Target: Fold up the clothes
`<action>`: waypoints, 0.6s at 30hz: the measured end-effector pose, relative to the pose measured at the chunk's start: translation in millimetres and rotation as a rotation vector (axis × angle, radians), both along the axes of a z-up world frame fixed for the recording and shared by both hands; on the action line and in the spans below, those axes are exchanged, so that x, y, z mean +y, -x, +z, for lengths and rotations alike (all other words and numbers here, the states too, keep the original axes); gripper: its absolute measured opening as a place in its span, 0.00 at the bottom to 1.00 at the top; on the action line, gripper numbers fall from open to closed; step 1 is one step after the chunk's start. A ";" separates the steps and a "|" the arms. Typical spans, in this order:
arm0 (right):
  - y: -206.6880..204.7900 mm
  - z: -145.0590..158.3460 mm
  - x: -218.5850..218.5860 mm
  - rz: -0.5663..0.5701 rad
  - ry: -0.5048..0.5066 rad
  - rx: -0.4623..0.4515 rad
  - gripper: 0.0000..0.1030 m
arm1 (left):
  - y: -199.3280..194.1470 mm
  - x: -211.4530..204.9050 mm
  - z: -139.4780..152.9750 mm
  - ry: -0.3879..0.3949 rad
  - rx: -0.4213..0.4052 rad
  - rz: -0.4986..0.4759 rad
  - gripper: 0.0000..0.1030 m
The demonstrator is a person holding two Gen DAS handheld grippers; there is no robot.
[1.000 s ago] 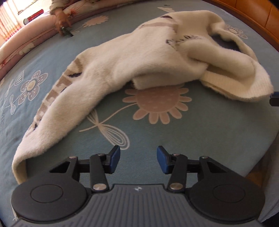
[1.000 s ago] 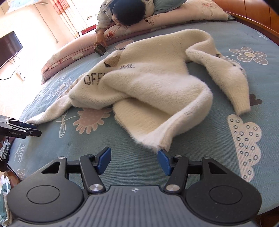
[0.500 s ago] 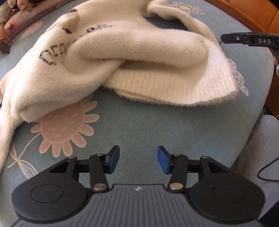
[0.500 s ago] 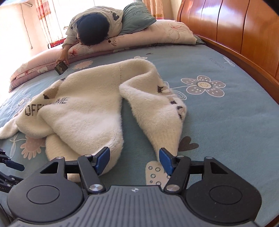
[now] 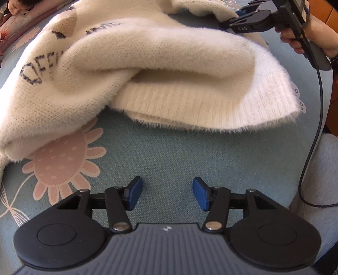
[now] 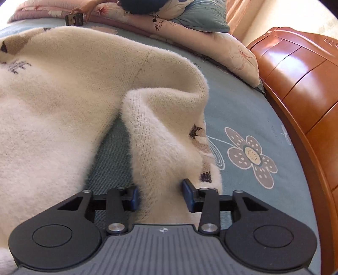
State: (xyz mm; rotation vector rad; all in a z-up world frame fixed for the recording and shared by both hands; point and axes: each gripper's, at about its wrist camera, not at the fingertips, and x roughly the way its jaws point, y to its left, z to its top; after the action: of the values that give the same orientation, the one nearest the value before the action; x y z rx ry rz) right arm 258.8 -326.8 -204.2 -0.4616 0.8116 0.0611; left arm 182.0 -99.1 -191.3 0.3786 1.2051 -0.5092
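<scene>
A fluffy cream sweater [image 5: 147,63] with dark lettering lies crumpled on the blue flowered bedspread [image 5: 169,158]. Its ribbed hem [image 5: 190,101] faces my left gripper [image 5: 166,194], which hovers open over bare bedspread a little short of it. In the right wrist view one sweater sleeve [image 6: 164,148] runs down between the fingers of my right gripper [image 6: 160,196]. Those jaws stand open around the sleeve, the pads close to the fabric on both sides. The right gripper [image 5: 240,14] also shows at the top right of the left wrist view, held by a hand [image 5: 295,40].
A person [image 6: 139,4] lies at the far side on pink and blue pillows [image 6: 200,21] with a phone [image 6: 74,19] in hand. A wooden bed frame [image 6: 295,80] curves along the right. A black cable [image 5: 316,118] hangs by the bed edge, beside grey clothing [image 5: 323,169].
My right gripper has moved forward so the sleeve now lies between its fingers, and the jaws have narrowed slightly. My left gripper has come a little closer to the hem.
</scene>
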 end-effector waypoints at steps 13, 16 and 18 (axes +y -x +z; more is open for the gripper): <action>-52.7 27.3 -116.6 -0.342 0.160 -0.104 0.26 | 2.8 8.9 -0.2 0.029 -0.012 -0.015 0.58; -57.2 26.0 -135.9 -0.411 0.131 -0.101 0.31 | 6.0 13.3 -0.1 0.023 -0.011 -0.012 0.58; -51.8 20.7 -136.2 -0.409 0.120 -0.089 0.32 | 6.9 16.1 -0.8 0.018 -0.010 -0.009 0.58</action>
State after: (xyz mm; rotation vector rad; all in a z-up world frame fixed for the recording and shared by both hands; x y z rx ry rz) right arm 310.6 -463.0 -183.5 -0.4005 0.8108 -0.3861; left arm 175.1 -83.0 -192.1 0.3705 1.1885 -0.5248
